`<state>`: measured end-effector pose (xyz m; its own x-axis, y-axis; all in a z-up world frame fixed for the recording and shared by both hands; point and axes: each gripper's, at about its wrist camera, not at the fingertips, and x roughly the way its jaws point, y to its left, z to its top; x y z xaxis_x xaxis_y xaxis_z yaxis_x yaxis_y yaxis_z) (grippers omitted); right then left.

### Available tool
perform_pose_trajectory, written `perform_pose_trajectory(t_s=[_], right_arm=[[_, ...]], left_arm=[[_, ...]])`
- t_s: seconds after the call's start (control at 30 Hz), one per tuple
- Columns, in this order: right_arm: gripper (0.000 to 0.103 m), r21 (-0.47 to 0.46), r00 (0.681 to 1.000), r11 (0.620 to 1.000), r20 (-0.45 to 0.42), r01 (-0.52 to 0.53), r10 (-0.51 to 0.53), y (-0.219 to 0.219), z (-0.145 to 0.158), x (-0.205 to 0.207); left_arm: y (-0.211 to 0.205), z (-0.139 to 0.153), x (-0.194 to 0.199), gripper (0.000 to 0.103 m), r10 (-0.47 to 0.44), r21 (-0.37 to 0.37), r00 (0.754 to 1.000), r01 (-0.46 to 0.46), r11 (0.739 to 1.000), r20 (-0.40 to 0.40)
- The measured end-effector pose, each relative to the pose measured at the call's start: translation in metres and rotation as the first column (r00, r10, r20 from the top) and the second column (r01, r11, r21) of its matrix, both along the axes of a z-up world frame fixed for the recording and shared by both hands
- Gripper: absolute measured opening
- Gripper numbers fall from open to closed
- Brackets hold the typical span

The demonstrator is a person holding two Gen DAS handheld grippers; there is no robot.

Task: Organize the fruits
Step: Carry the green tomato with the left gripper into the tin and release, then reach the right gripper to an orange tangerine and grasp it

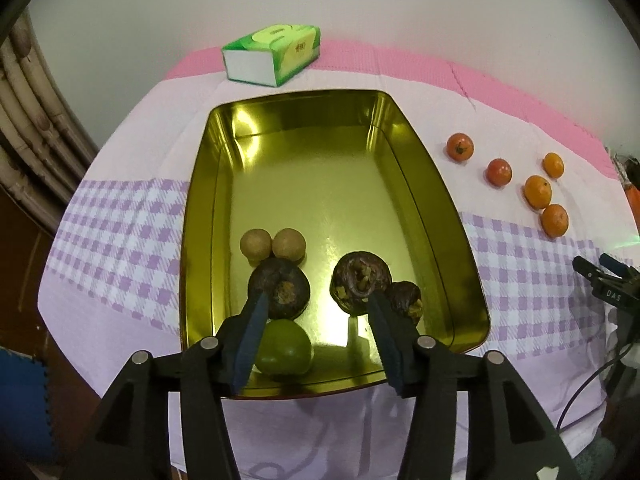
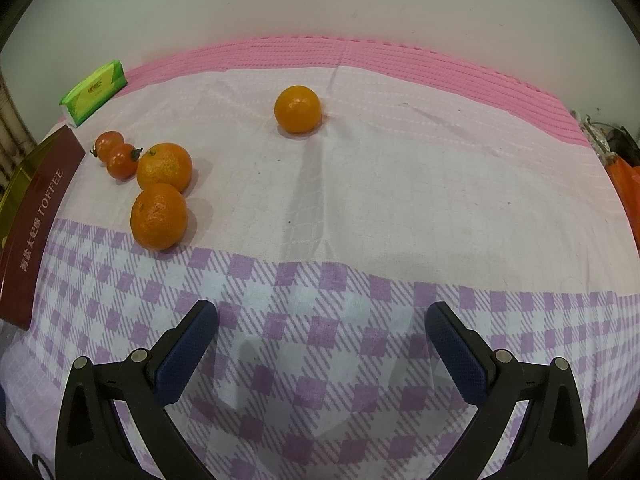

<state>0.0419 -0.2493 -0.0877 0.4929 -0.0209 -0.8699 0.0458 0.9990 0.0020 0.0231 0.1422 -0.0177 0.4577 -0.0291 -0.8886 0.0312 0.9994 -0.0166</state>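
A gold metal tin (image 1: pixel 400 128) lies on the checked cloth. In its near end are two tan longans (image 1: pixel 256 245), three dark mangosteens (image 1: pixel 280 288) (image 1: pixel 362 282) (image 1: pixel 406 300) and a green fruit (image 1: pixel 285 350). My left gripper (image 1: pixel 318 302) is open and empty above these fruits. Right of the tin lie two tomatoes (image 1: pixel 460 147) and three oranges (image 1: pixel 537 191). My right gripper (image 2: pixel 320 318) is open and empty over the cloth. Ahead of it are two oranges (image 2: pixel 159 216), two tomatoes (image 2: pixel 122 160) and a lone orange (image 2: pixel 297 109).
A green tissue pack (image 1: pixel 274 53) lies behind the tin; it also shows in the right wrist view (image 2: pixel 94 92). The tin's maroon TOFFEE side (image 2: pixel 36 224) is at the left. The table's right edge has clutter (image 2: pixel 616 148). A white wall is behind.
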Motion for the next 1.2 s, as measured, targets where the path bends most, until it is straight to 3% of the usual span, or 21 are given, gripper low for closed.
perform_pose_trajectory(t_s=[0.13, 0.63, 0.73, 0.87, 0.93, 1.2], right_arm=[[0.103, 0.0, 1.0, 1.0, -0.008, -0.006, 0.006, 0.003, 0.001, -0.001], [0.103, -0.008, 0.997, 0.997, -0.019, -0.077, 0.077, 0.037, 0.003, -0.008], [0.102, -0.025, 0.995, 0.995, -0.016, -0.097, 0.096, 0.046, 0.004, -0.004], [0.096, -0.047, 0.991, 0.99, -0.011, -0.132, 0.132, 0.061, 0.008, 0.006], [0.088, -0.049, 0.989, 0.988, -0.01, -0.149, 0.149, 0.068, 0.01, 0.012], [0.074, -0.008, 0.985, 0.985, -0.019, -0.174, 0.174, 0.084, 0.013, 0.033]], left_arm=[[0.002, 0.003, -0.003, 0.062, 0.005, -0.021, 1.0, -0.005, 1.0, 0.015], [0.005, 0.004, -0.007, 0.066, 0.049, -0.014, 0.998, -0.049, 0.999, 0.025], [0.005, 0.006, -0.009, 0.077, 0.049, -0.007, 0.998, -0.049, 0.999, 0.037], [0.005, 0.011, -0.01, 0.077, 0.054, 0.005, 0.997, -0.054, 0.999, 0.057], [0.007, 0.012, -0.01, 0.077, 0.059, -0.002, 0.997, -0.059, 0.998, 0.057], [0.016, 0.012, -0.009, 0.079, 0.103, -0.011, 0.993, -0.102, 0.995, 0.051]])
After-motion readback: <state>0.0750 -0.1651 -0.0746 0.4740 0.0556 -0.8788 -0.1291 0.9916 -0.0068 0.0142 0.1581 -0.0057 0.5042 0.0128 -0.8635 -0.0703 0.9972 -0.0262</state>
